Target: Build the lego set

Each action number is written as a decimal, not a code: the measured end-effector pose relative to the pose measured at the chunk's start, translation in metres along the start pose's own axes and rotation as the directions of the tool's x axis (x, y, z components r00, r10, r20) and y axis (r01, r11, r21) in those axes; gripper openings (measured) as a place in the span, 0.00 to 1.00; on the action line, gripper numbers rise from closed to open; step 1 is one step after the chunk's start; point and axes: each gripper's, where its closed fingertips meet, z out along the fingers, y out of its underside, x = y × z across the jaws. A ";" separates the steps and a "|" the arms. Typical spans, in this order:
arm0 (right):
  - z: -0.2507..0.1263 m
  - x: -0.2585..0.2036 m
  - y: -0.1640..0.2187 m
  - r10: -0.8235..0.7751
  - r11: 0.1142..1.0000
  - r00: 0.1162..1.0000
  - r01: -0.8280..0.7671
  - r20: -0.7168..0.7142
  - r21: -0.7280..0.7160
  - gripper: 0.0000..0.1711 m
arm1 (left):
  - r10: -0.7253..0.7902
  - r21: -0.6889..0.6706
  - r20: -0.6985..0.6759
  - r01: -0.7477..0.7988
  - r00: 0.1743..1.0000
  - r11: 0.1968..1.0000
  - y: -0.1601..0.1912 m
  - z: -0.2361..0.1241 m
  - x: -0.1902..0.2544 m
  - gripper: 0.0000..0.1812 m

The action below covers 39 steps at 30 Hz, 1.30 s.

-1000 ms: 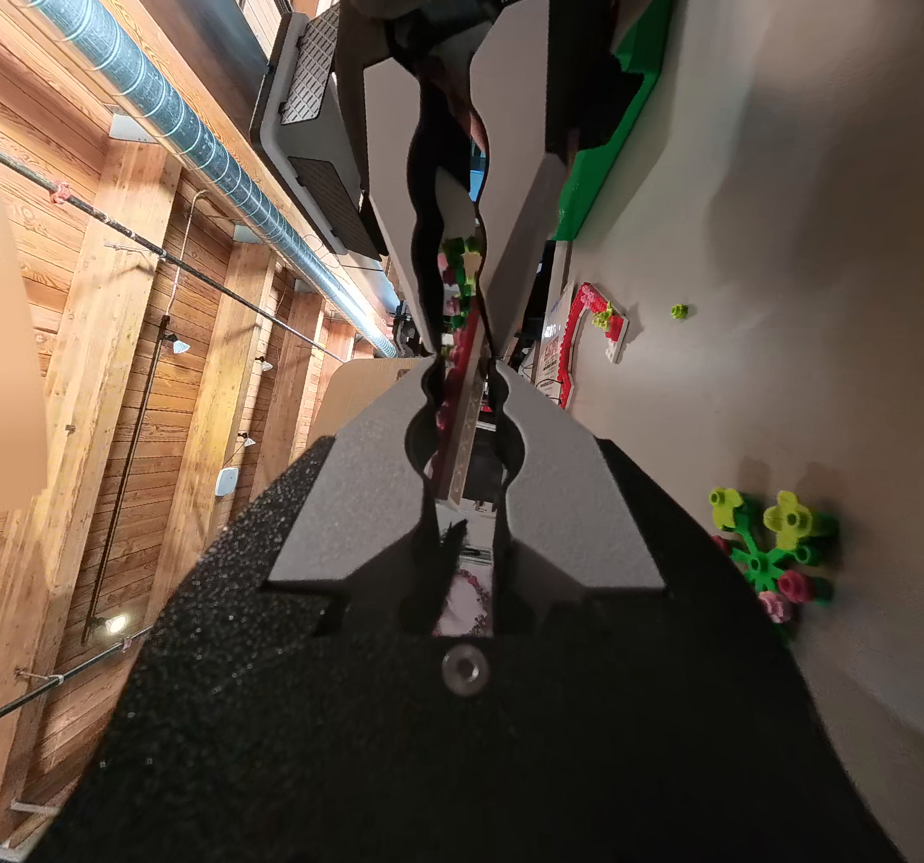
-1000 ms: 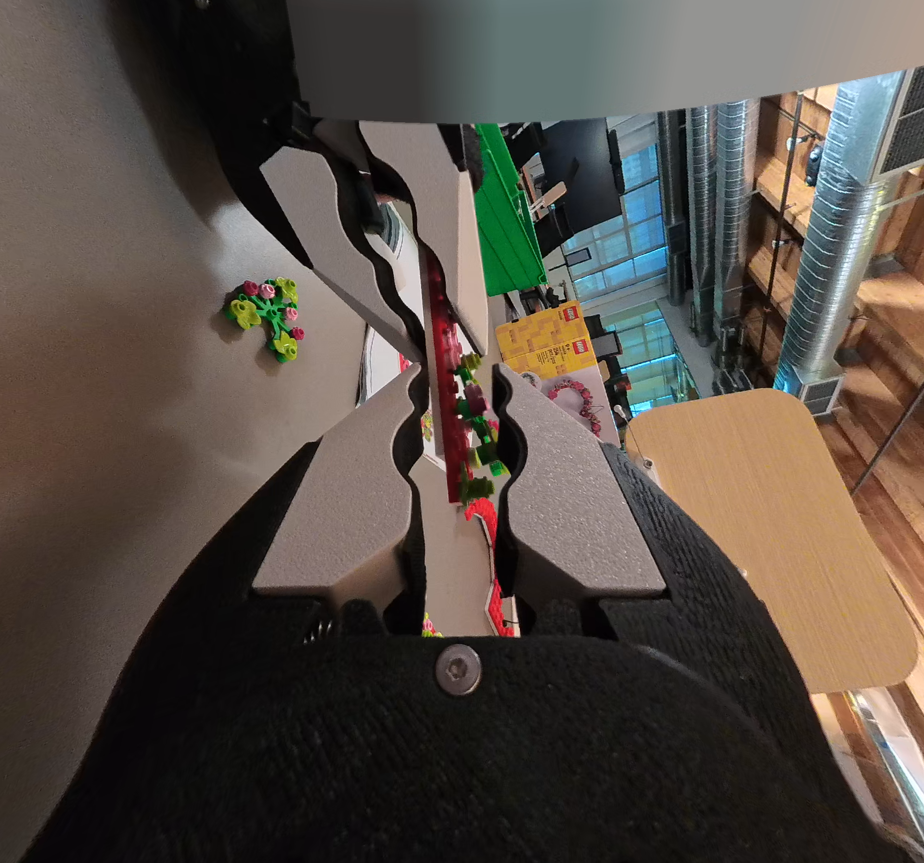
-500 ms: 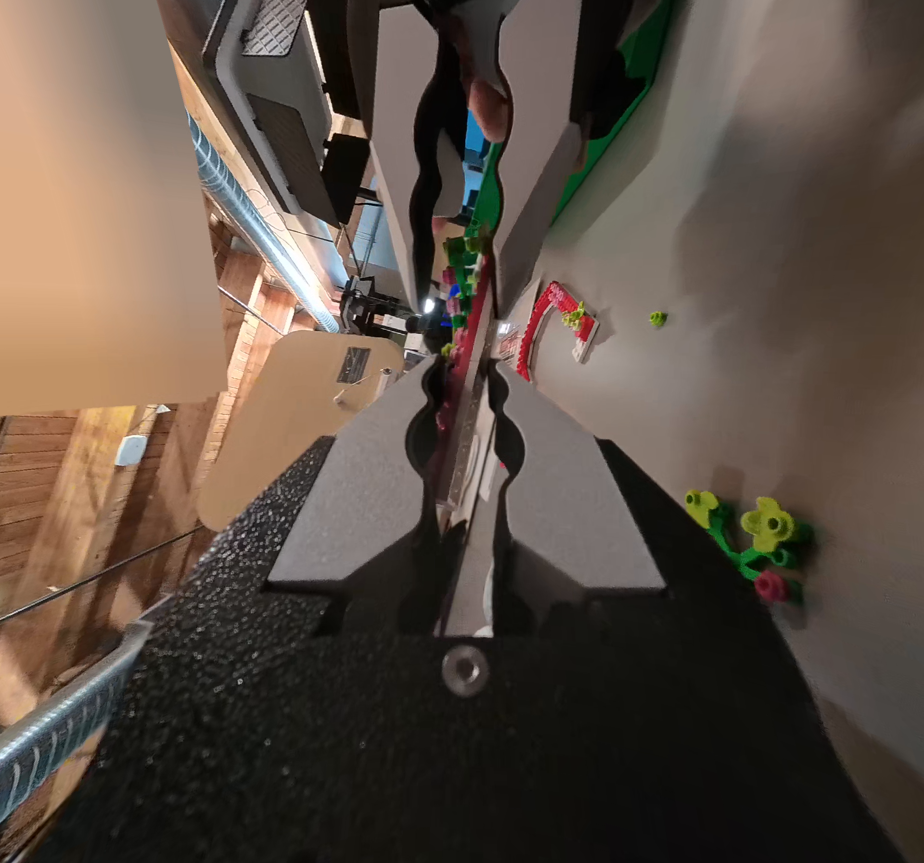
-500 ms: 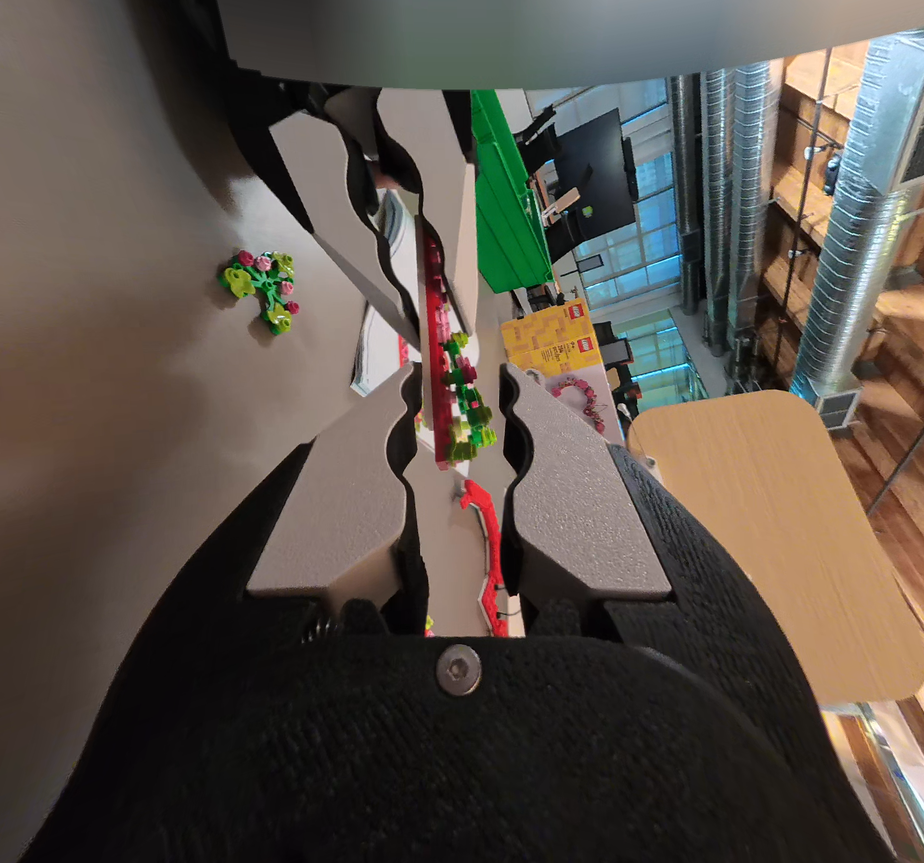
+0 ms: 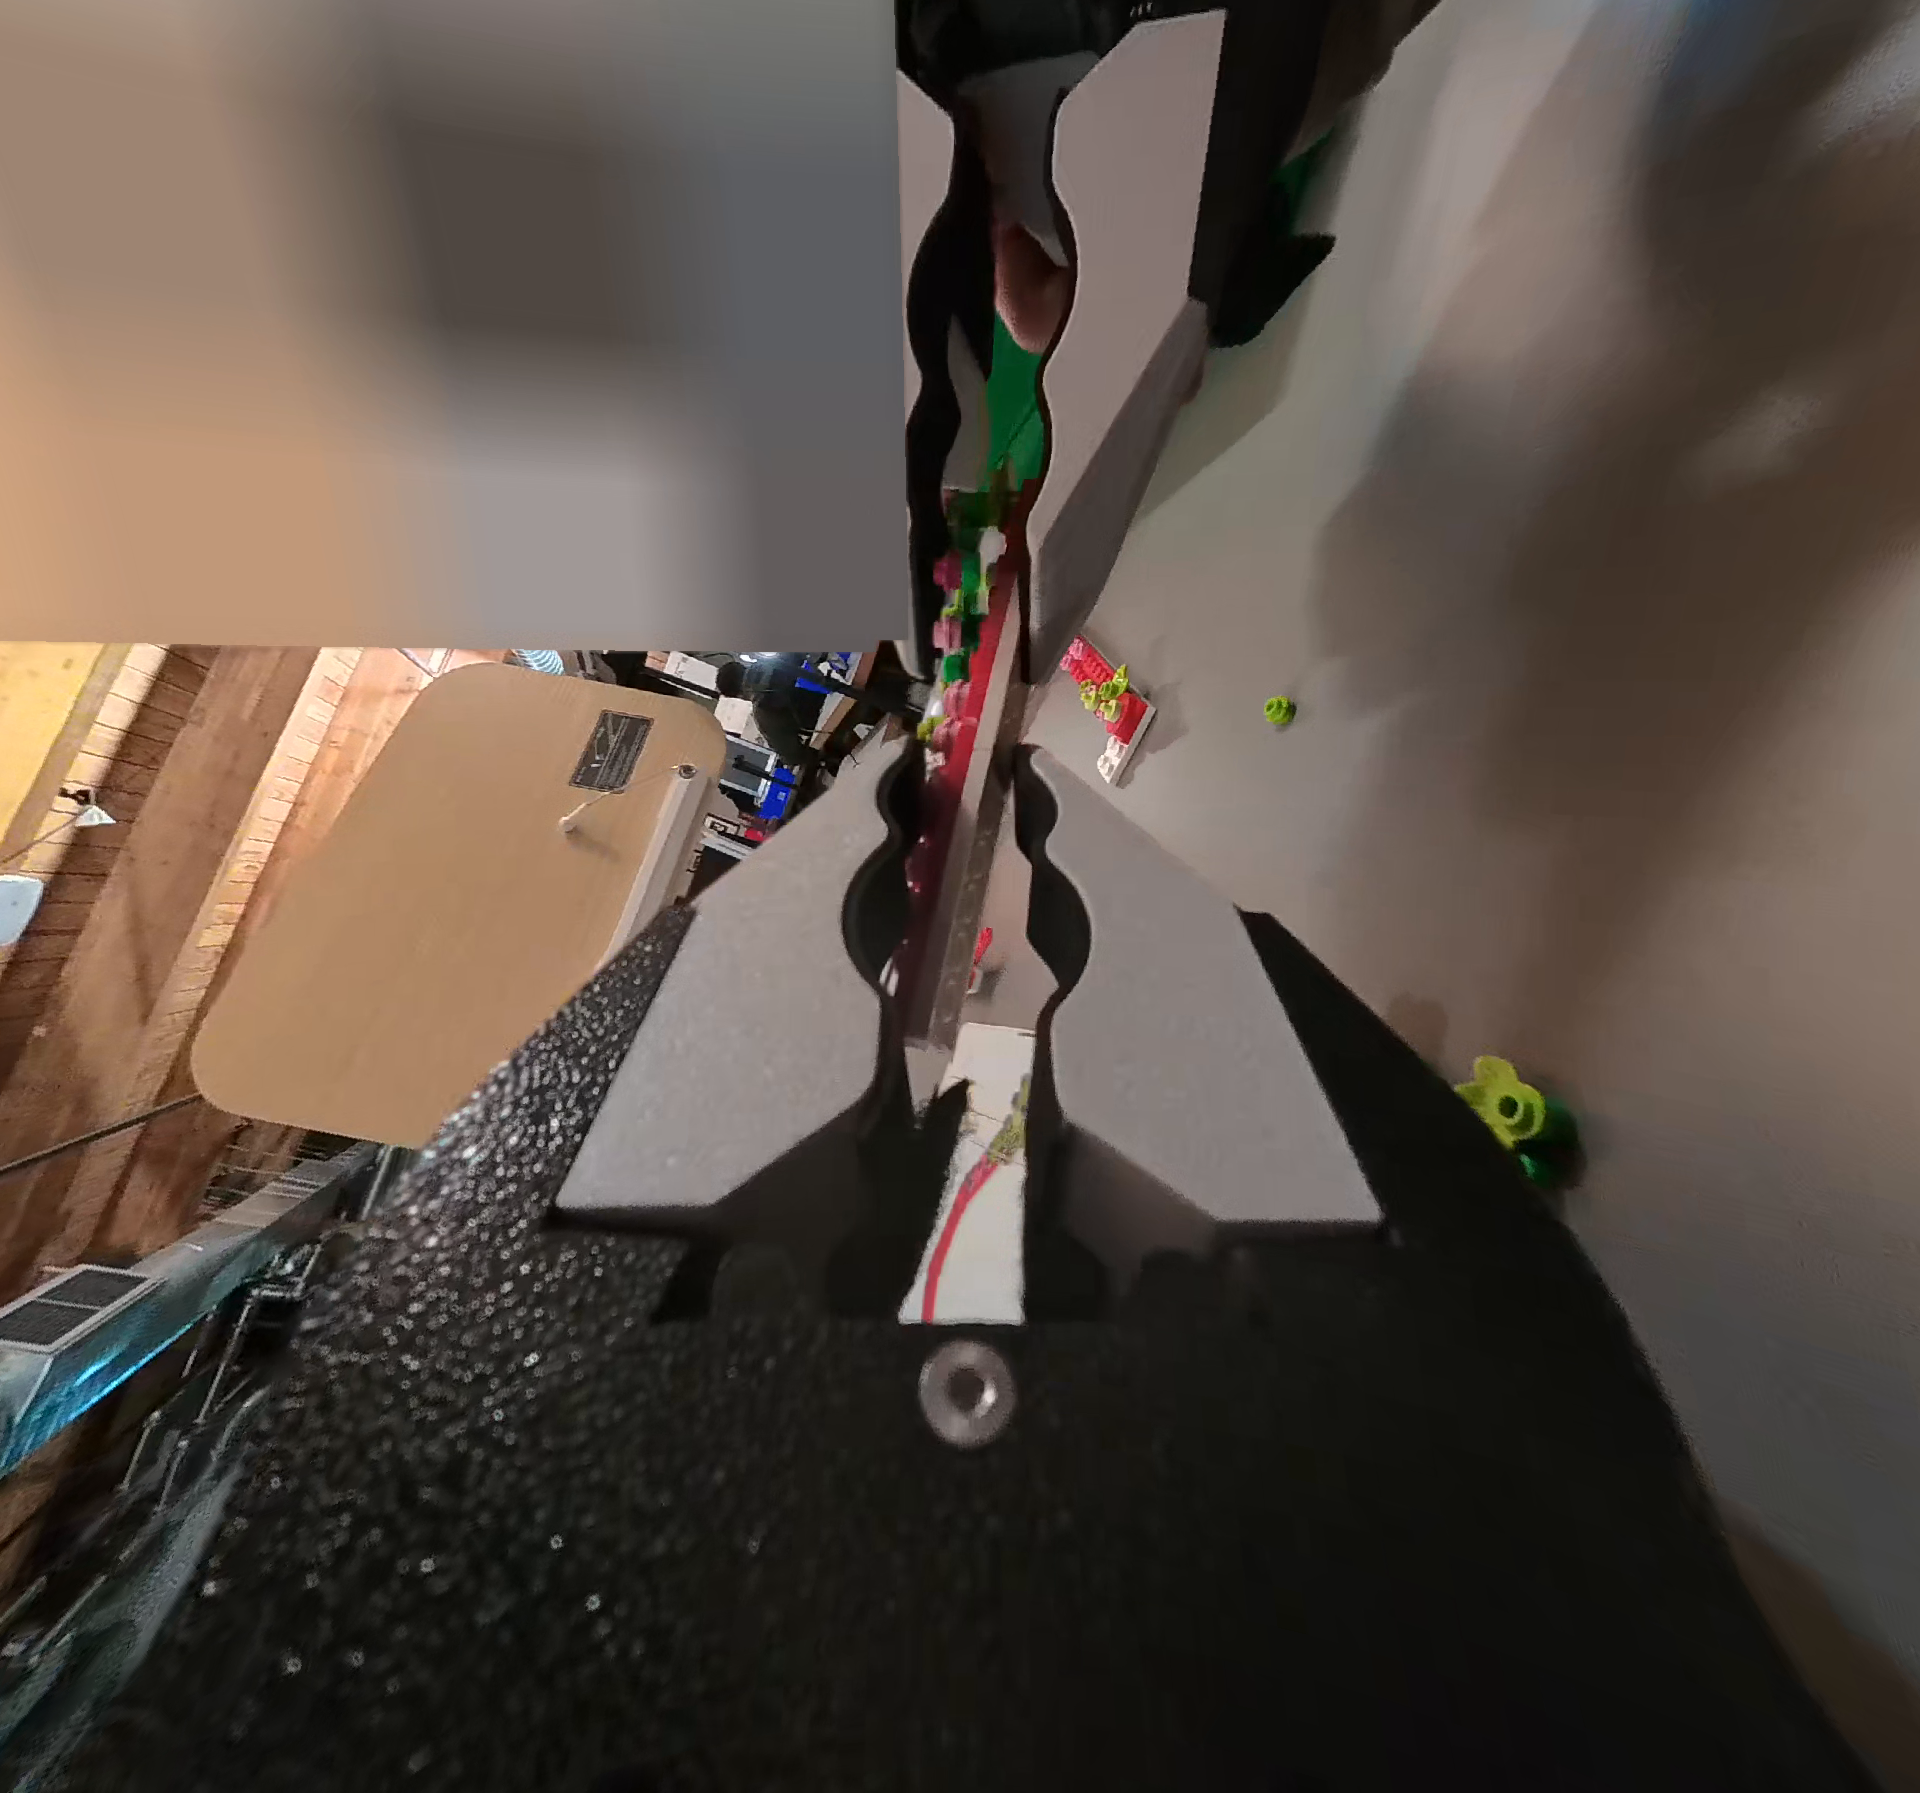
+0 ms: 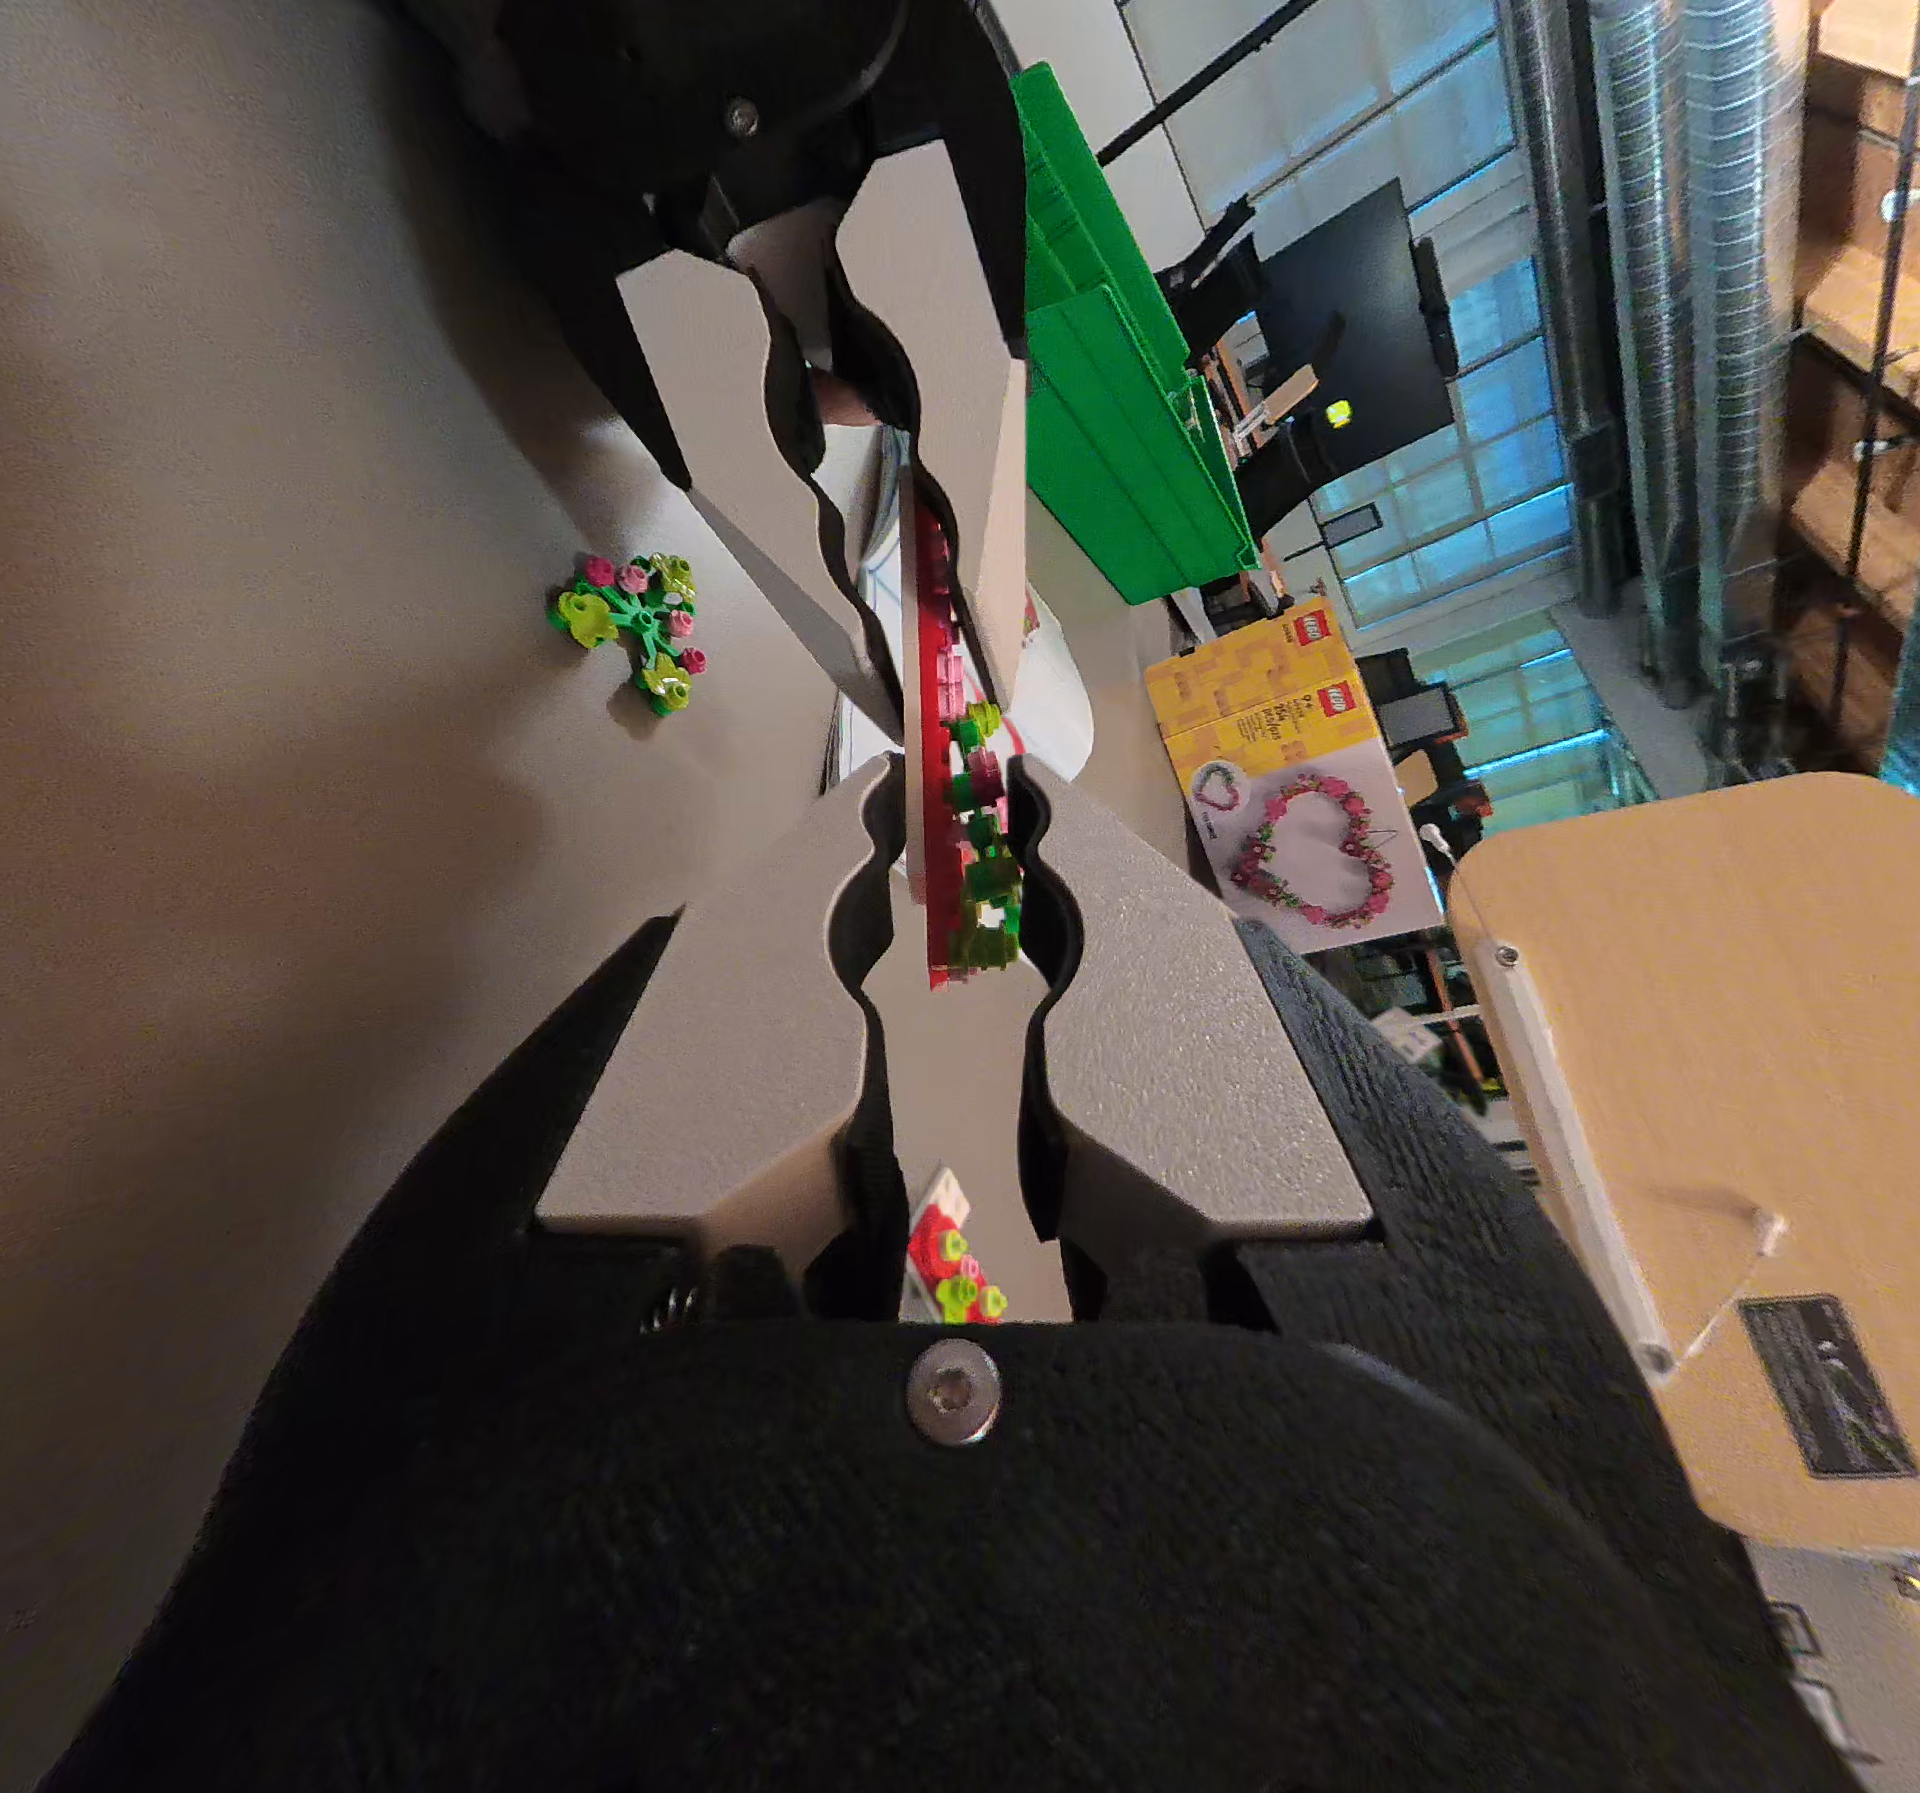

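Observation:
A long red lego plate (image 6: 932, 787) carries a row of green, lime and pink flower pieces (image 6: 985, 870) on one side. It is held edge-on above the grey table (image 6: 260, 496). My right gripper (image 6: 954, 767) is shut on its near end. My left gripper (image 5: 966, 756) is shut on the other end of the same plate (image 5: 971, 870). The two grippers face each other tip to tip. The left one's fingers (image 6: 935, 341) show at the top of the right wrist view. The right one's fingers (image 5: 1127, 309) show at the top of the left wrist view.
On the table lie a green flower cluster (image 6: 634, 626), a small lime stud (image 5: 1279, 709), a red and white lego piece with lime flowers (image 5: 1112, 715) and an instruction booklet (image 5: 977, 1224). Green bins (image 6: 1112, 413) and a lego box (image 6: 1288, 777) stand behind. A pale wooden board (image 6: 1683, 1068) is beside them.
Both grippers have swung together with the plate still held between them. The background has shifted in both views. The flower cluster has slid towards the edge of the left wrist view.

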 end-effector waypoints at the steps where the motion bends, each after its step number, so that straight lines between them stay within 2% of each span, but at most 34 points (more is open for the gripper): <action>1: 0.000 0.000 0.000 0.012 1.000 1.000 -0.012 0.005 0.001 0.10 | -0.008 0.000 -0.005 0.008 1.000 1.000 0.000 0.000 0.000 0.07; 29: 0.002 -0.004 0.004 0.141 0.990 0.987 -0.140 0.072 -0.018 0.07 | -0.028 -0.007 -0.036 0.028 0.999 1.000 0.003 0.000 0.004 0.08; 39: 0.001 0.001 -0.001 0.036 0.999 0.999 -0.036 0.001 0.019 0.12 | -0.005 0.003 -0.009 0.005 1.000 1.000 0.000 -0.001 0.001 0.07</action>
